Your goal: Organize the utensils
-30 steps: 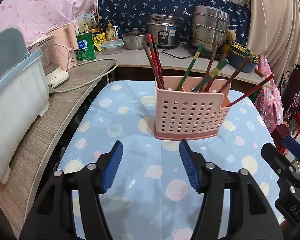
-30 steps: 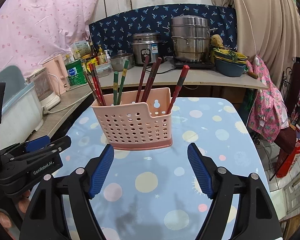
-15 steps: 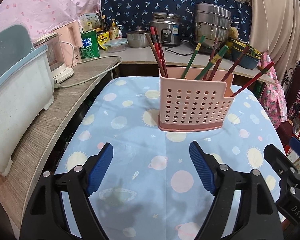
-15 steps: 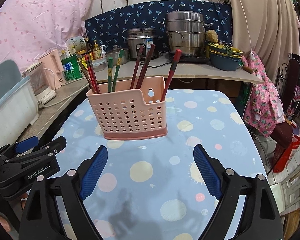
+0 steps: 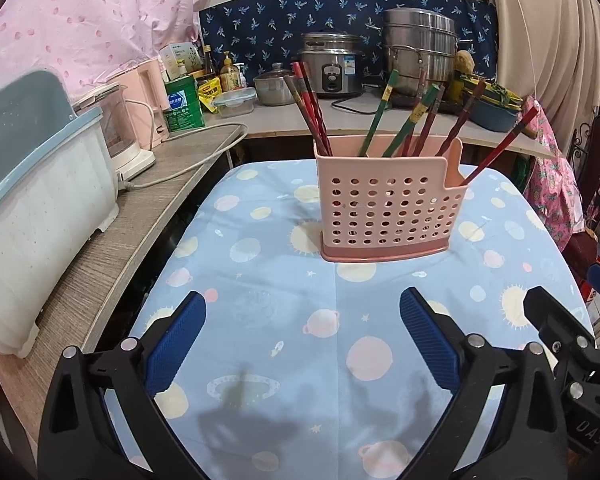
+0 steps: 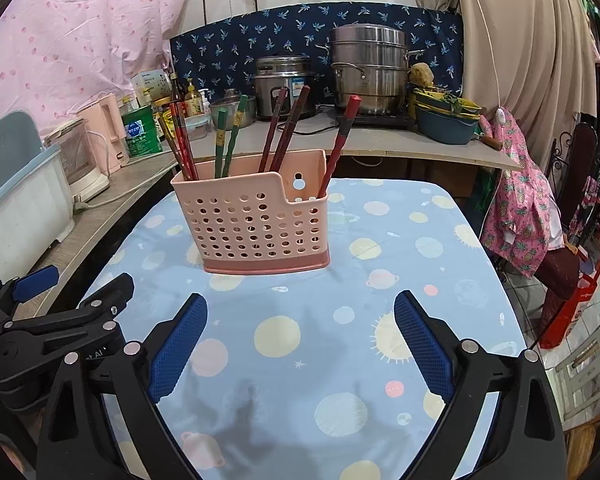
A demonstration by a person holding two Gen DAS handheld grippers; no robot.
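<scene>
A pink perforated utensil basket (image 5: 384, 212) (image 6: 256, 224) stands upright on the table's blue planet-print cloth (image 5: 336, 320) (image 6: 340, 320). Several red, brown and green chopsticks (image 5: 412, 120) (image 6: 284, 128) lean inside it; one red stick (image 5: 500, 144) (image 6: 342, 140) sits in the lower end section. My left gripper (image 5: 302, 316) hovers in front of the basket, apart from it, its jaws opening with nothing between them. My right gripper (image 6: 300, 316) is likewise short of the basket, jaws opening and empty. Each gripper shows at the edge of the other's view.
A white and blue-grey dish rack (image 5: 32, 208) and a kettle (image 5: 128, 136) sit on the wooden counter at left. The back counter holds a rice cooker (image 5: 332, 70), a steel steamer pot (image 6: 368, 68), tins and bottles. Chairs and pink clothing (image 6: 520, 208) stand off the table's right edge.
Both grippers' jaws have spread wider. Both have drawn back a little from the basket, which now sits slightly farther and higher in each view.
</scene>
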